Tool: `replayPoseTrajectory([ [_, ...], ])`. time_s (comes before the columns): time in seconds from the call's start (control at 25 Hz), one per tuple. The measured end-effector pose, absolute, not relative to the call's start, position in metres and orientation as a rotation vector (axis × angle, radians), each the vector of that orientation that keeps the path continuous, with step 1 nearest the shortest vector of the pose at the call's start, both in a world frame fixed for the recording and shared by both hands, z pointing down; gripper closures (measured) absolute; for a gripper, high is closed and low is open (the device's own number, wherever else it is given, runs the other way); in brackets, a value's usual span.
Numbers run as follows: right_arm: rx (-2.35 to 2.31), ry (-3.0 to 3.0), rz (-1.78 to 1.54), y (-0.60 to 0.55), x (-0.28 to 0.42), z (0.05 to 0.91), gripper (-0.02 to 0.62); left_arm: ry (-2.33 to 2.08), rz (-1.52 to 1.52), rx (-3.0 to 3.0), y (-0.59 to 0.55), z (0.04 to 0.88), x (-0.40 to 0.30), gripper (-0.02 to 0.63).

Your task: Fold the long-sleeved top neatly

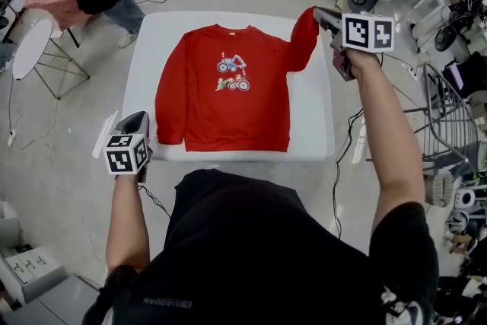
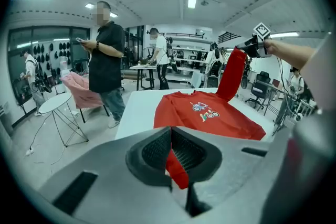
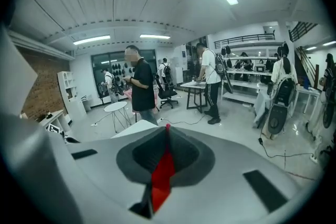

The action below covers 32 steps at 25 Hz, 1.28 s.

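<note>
White table (image 1: 312, 118): standing square in front of the person and carrying the whole garment. Red long-sleeved top (image 1: 228, 106): lying flat in the middle of the table, front up, collar pointing away from the person, hem running along the near edge, body spreading smooth with no fold in it. Sleeve on the person's right (image 1: 304, 38): rising off the table from the shoulder, its cuff end hanging from the right gripper (image 1: 321, 14), whose jaws are pinching a strip of red cloth between the pads. Sleeve on the person's left (image 1: 169, 103): lying straight down beside the body of the top, cuff resting near the hem. Left gripper (image 1: 139, 118): hovering at the near left corner of the table, just beside that cuff, jaw tips meeting and apparently gripping nothing; the red showing behind the tips is probably the flat sleeve beyond. Printed picture (image 1: 232, 74): sitting on the chest, uncovered. Progress, as judged: folding is only beginning, with one sleeve being raised for folding across; the second sleeve and the body folds are all outstanding.
</note>
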State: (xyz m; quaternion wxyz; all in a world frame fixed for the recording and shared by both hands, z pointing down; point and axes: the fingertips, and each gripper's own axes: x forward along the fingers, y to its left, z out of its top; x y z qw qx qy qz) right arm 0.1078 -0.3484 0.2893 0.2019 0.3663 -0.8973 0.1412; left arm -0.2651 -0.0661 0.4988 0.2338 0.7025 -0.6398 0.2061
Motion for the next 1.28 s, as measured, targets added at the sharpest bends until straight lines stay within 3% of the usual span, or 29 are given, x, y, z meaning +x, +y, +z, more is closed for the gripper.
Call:
replayPoseTrajectory([
  [0.76, 0.779, -2.342, 0.368, -0.352, -0.096, 0.390, 0.574, -1.724, 0.577, 1.847, -0.035, 0.533, -0.357, 0.598],
  [1.28, 0.729, -2.134, 0.522, -0.365, -0.170, 0.517, 0.572, -1.775, 0.537, 1.727, 0.000, 0.549, -0.395, 0.598],
])
